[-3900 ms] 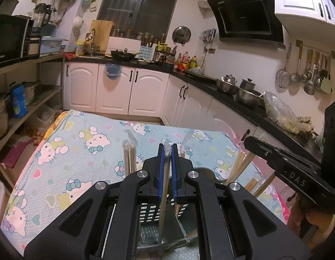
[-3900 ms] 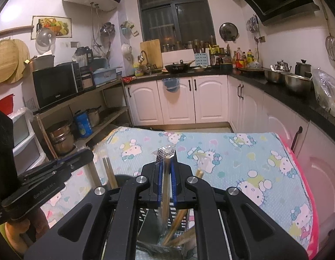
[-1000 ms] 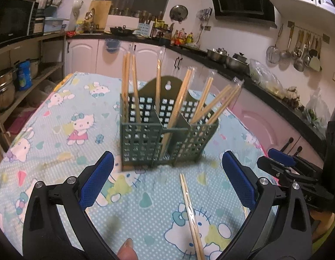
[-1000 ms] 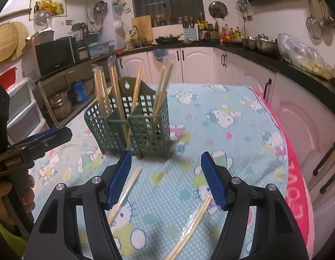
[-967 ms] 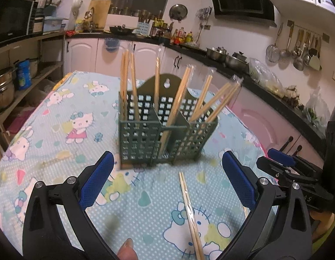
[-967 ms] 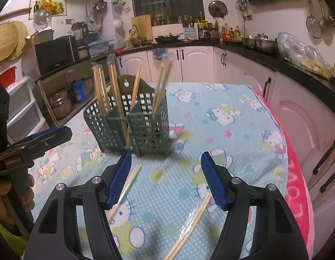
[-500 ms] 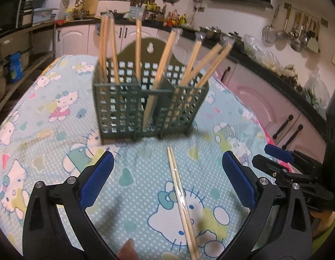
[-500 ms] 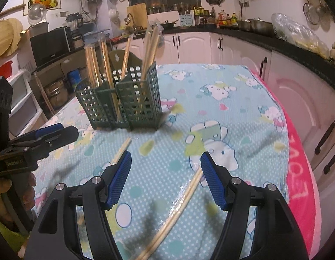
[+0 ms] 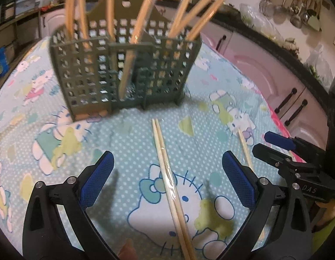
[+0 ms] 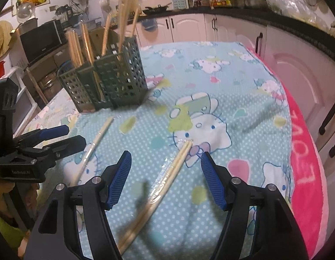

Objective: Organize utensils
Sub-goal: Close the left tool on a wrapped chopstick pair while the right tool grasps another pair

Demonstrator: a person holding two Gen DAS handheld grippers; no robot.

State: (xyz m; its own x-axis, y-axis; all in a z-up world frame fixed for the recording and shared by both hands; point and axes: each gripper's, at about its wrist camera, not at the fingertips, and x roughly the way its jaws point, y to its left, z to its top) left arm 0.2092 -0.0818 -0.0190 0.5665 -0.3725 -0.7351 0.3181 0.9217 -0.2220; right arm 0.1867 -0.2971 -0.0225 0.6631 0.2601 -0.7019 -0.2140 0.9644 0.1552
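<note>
A green slotted utensil holder (image 9: 124,69) (image 10: 106,80) stands on the cartoon-cat tablecloth (image 9: 59,147), with several wrapped chopstick pairs upright in its compartments. One wrapped chopstick pair (image 9: 169,184) lies flat between the wide-open jaws of my left gripper (image 9: 167,173), untouched. A second wrapped pair (image 10: 165,177) lies between the open jaws of my right gripper (image 10: 165,173), also untouched. Each gripper shows at the edge of the other's view: the right gripper (image 9: 282,149) and the left gripper (image 10: 56,138), with the first chopstick pair (image 10: 95,143) beside it.
The pink edge of the tablecloth (image 10: 301,162) runs along the right, with pale cabinets (image 10: 297,69) and a dark counter beyond. Shelves holding a microwave (image 10: 41,39) and pots stand at the left. A hand (image 10: 7,212) holds the left gripper's handle.
Both grippers have sunk toward the table and tilted further down. The holder has slid up in both views, and each loose chopstick pair now lies between a gripper's jaws.
</note>
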